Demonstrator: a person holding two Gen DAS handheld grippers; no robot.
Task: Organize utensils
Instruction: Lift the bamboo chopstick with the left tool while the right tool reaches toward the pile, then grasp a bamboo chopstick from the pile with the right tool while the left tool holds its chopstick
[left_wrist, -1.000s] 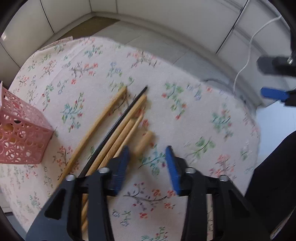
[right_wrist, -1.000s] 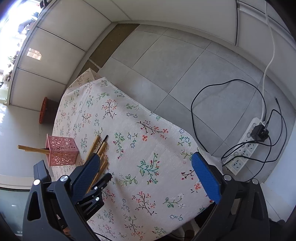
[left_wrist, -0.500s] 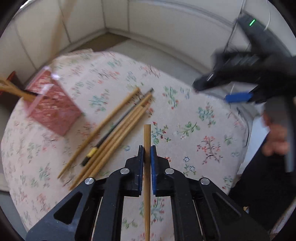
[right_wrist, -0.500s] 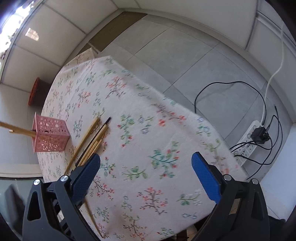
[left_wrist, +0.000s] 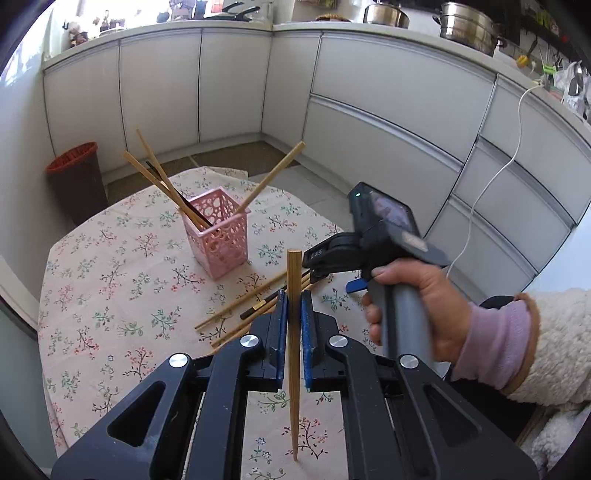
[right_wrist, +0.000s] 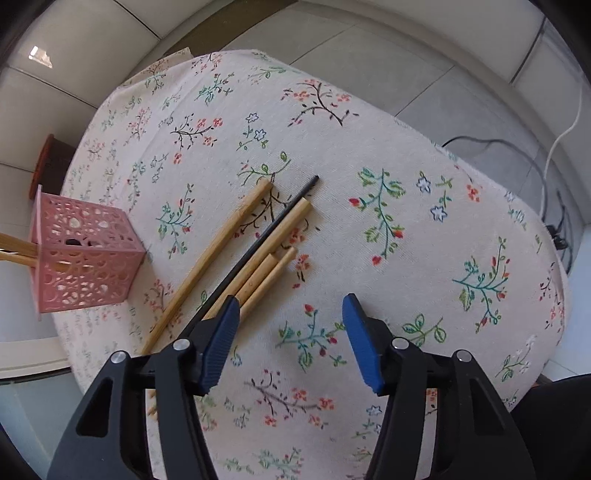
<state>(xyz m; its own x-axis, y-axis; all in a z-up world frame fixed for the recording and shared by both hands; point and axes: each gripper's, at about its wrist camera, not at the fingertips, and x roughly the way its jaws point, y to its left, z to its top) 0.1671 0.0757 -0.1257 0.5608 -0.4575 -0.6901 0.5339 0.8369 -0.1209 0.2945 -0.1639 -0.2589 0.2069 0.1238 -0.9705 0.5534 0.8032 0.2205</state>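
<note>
My left gripper is shut on a wooden chopstick, which stands nearly upright between the blue pads above the flowered tablecloth. Beyond it stands a pink perforated basket with several chopsticks leaning out of it. Loose wooden chopsticks and one black chopstick lie side by side on the cloth. My right gripper hovers over their near ends with its jaws closing. Nothing is between the jaws; the sticks lie by the left finger. A hand holds that gripper to the right of mine.
The pink basket sits near the table's left edge. A dark bin with a red rim stands on the floor behind the table. White cupboards curve round the back, with a white cable and black cables at the right.
The left gripper closed on one chopstick, lifted it off the cloth and tilted up toward the basket. The right gripper moved in over the loose chopsticks and its jaws narrowed.
</note>
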